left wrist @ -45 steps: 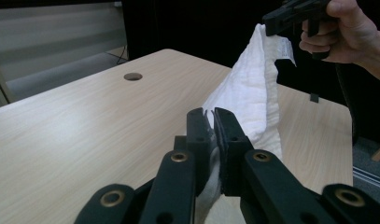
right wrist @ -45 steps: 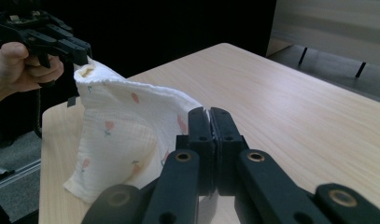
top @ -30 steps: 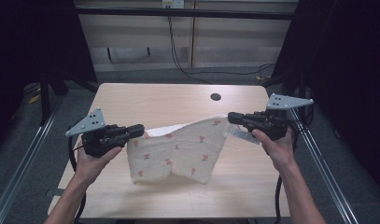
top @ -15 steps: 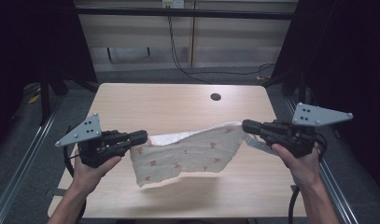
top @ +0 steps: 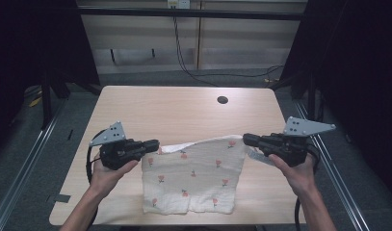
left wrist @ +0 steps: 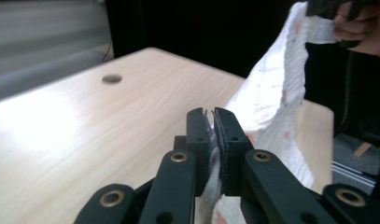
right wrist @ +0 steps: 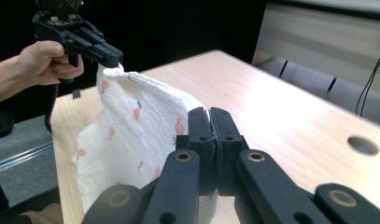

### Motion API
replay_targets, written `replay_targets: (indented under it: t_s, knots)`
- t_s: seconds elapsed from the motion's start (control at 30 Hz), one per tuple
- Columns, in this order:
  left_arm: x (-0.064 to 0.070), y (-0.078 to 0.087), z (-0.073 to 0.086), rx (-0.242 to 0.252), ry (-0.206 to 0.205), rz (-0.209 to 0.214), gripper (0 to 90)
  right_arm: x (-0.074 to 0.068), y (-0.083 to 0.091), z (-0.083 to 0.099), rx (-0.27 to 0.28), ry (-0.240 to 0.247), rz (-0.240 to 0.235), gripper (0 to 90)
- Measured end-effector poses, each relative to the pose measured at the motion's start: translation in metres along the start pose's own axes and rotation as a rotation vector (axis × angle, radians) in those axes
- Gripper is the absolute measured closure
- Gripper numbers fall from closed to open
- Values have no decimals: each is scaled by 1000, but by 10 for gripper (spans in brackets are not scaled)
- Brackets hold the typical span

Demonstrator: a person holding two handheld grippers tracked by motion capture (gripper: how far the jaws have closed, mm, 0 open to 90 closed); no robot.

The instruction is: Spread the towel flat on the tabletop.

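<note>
A white cloth (top: 193, 175) printed with small red flowers hangs stretched between the two grippers above the front of the wooden table (top: 184, 110). My left gripper (top: 155, 143) is shut on the cloth's upper left corner, and its own view shows the cloth (left wrist: 271, 98) running away from the shut gripper (left wrist: 213, 113) toward the other hand. My right gripper (top: 246, 139) is shut on the upper right corner. In the right gripper view the cloth (right wrist: 131, 126) drapes from that gripper (right wrist: 209, 113) across to the far left gripper (right wrist: 108, 57). The cloth's lower edge lies near the table's front edge.
A round cable hole (top: 222, 100) sits in the table at the back right. Metal frame rails (top: 34, 144) run along both sides of the table. Dark curtains and a wall with hanging cables (top: 184, 53) stand behind it.
Both grippers moved apart and toward the table's front, pulling the bunched cloth out flat and wide. It now hangs as a spread sheet with its lower edge on the table.
</note>
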State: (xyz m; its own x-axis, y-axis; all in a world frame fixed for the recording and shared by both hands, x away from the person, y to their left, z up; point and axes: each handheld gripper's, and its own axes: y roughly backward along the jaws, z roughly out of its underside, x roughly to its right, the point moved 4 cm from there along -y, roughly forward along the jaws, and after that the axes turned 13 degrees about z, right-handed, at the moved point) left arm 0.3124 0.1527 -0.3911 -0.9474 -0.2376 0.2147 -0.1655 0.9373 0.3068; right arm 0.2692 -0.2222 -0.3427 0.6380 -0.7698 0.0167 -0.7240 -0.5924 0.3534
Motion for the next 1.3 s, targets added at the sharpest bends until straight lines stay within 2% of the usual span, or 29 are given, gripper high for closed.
replay_targets:
  t_s: [0.2,0.37,0.6,0.83,0.93,1.07,1.3]
  knots:
    - [-7,-11,11,-43,22,-2,855,10,-19,17,-39,-36,5,889]
    - [-12,-13,15,-47,39,-7,855,16,-27,23,-53,-45,13,889]
    - [-30,-24,25,-82,54,-48,854,22,-47,35,-105,-45,32,888]
    - [-43,-38,27,-102,68,-48,852,30,-54,38,-114,-60,50,888]
    - [-52,-40,32,-104,90,-60,852,36,-61,43,-131,-71,57,888]
    - [-62,-41,40,-118,120,-75,848,43,-73,52,-159,-79,67,887]
    - [-76,-52,48,-136,140,-92,845,50,-101,65,-226,-71,85,887]
